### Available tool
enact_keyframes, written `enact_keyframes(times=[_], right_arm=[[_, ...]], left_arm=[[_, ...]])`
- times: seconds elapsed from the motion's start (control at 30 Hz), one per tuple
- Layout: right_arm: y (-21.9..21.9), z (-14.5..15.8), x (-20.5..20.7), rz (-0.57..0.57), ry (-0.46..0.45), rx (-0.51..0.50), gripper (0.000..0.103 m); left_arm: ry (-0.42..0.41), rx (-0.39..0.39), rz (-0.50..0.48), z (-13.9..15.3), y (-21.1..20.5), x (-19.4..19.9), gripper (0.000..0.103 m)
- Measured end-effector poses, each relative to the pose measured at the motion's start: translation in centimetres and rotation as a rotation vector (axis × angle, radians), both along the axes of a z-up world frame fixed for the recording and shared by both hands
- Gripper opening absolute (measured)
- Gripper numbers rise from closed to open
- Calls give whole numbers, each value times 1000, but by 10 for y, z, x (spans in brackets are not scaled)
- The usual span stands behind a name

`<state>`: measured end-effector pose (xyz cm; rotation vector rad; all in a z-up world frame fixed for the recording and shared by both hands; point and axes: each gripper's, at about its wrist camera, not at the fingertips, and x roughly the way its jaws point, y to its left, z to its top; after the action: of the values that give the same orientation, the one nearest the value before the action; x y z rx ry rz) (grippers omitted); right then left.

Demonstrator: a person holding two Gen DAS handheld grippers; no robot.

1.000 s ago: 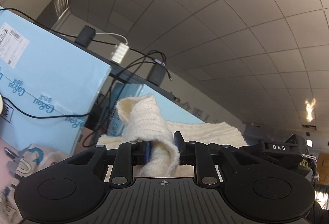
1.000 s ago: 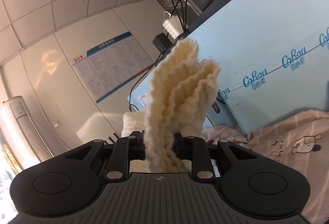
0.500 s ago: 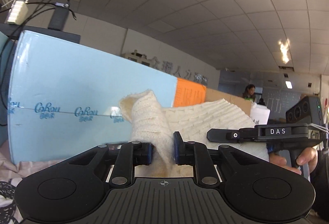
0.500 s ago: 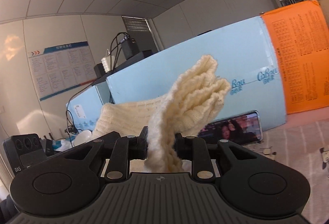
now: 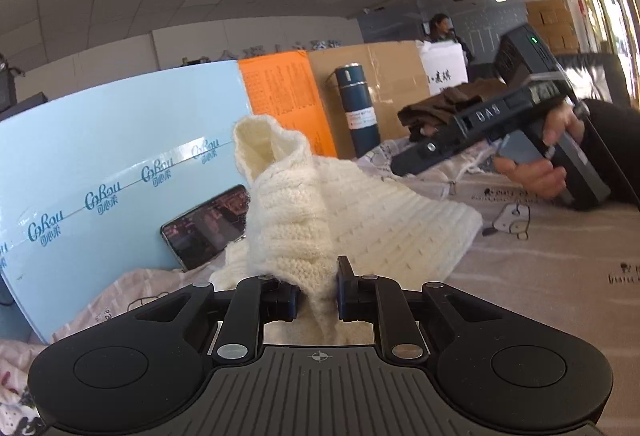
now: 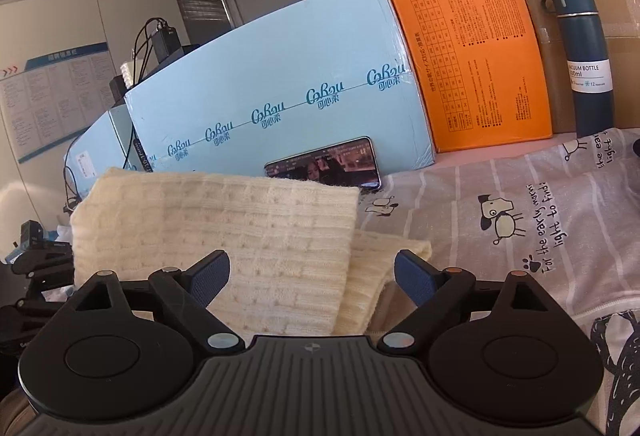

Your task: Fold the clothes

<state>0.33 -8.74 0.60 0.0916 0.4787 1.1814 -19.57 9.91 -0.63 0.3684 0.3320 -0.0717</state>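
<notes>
A cream knitted sweater (image 5: 380,232) lies folded on the printed bedsheet (image 5: 552,260). My left gripper (image 5: 316,296) is shut on a bunched corner of the sweater that stands up between its fingers. In the right wrist view the sweater (image 6: 224,232) lies flat in layers, and my right gripper (image 6: 312,276) is open just above its near edge with nothing between the blue pads (image 6: 210,276). The right gripper (image 5: 496,132) also shows in the left wrist view, held by a hand (image 5: 548,152) above the sheet.
A light blue box (image 6: 280,88), an orange box (image 6: 476,48) and a cardboard box stand along the back. A phone (image 6: 324,166) leans on the blue box. A dark blue vacuum bottle (image 6: 584,52) stands at the right. A brown garment (image 5: 440,108) lies beyond.
Both grippers came down from pointing at the ceiling toward the bed. The right gripper let go of the sweater and opened; the sweater now lies flat. The left gripper keeps its hold.
</notes>
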Motion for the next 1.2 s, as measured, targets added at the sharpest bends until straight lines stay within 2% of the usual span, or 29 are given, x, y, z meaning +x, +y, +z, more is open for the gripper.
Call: enact_keyframes(times=[0.13, 0.37, 0.5, 0.67, 0.8, 0.87, 0.93, 0.97, 1.03, 1.13, 1.2], right_arm=[[13, 9, -5, 85, -92, -37, 101], [28, 20, 2, 210, -229, -89, 102], [26, 26, 5, 278, -268, -36, 101], [34, 30, 8, 320, -365, -87, 101], [42, 31, 20, 376, -378, -105, 100], [46, 30, 23, 412, -359, -103, 89], [48, 28, 20, 456, -347, -110, 57], [49, 27, 18, 456, -347, -118, 49], [46, 27, 18, 423, -311, -113, 22], [33, 30, 17, 391, -241, -50, 15], [22, 36, 5, 385, -261, -12, 14]], left_arm=[[65, 107, -32, -11, -9, -6, 16], [115, 196, 3, -20, -8, -10, 17], [123, 202, 5, -21, -7, -10, 17], [129, 204, 7, -22, -5, -10, 17], [128, 229, 13, -24, -8, -10, 18], [128, 228, 17, -24, -8, -10, 19], [128, 220, 21, -23, -7, -10, 21], [128, 217, 22, -23, -6, -10, 22], [127, 210, 25, -22, -5, -10, 22], [123, 212, 26, -21, -5, -8, 22], [115, 223, 27, -22, -6, -9, 22]])
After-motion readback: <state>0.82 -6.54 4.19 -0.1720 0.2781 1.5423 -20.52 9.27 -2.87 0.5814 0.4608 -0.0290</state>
